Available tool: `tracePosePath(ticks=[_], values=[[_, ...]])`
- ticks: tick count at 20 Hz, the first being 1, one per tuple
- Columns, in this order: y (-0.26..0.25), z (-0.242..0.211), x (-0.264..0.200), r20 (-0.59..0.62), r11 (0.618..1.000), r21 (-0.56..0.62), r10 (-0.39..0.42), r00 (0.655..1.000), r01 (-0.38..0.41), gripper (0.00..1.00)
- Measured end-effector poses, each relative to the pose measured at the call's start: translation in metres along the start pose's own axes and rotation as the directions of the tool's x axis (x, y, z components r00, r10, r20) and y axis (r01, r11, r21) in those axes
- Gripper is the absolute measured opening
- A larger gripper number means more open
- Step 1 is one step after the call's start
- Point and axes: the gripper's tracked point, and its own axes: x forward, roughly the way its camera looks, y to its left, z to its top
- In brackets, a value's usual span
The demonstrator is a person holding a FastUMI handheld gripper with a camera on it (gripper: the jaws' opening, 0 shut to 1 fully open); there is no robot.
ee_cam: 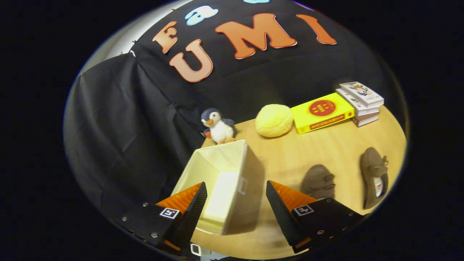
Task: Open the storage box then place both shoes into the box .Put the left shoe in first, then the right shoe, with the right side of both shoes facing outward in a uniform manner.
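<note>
The jaws of the gripper [236,206] stand wide open and hold nothing. The cream cloth storage box [232,181] sits between them, already open. Two brown suede shoes [375,175] wait on the wooden worktop [315,148], past the right jaw.

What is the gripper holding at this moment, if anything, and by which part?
Nothing is held. The gripper is open, its fingers wide apart over the open storage box; both shoes, and, lie on the table.

black cloth wall [119,119], light wooden table [319,152], perhaps pale wall [119,43] behind
</note>
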Motion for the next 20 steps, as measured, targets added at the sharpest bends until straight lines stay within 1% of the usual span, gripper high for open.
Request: tracePosePath(ticks=[4,7,13,17,18,20], values=[[-0.066,-0.014,-0.009,0.016,0.985,-0.079,-0.150,0.989,0.151,0.98],[-0.101,-0.034,-0.013,0.017,0.968,-0.117,-0.223,0.975,0.223,0.98],[-0.151,-0.063,-0.010,-0.003,0.936,-0.156,-0.319,0.948,0.314,0.98],[-0.181,-0.076,0.000,0.000,0.902,-0.201,-0.390,0.921,0.382,0.99],[-0.184,-0.078,0.004,-0.001,0.898,-0.212,-0.395,0.919,0.386,0.99],[-0.187,-0.084,0.014,-0.018,0.899,-0.218,-0.392,0.920,0.379,0.95]])
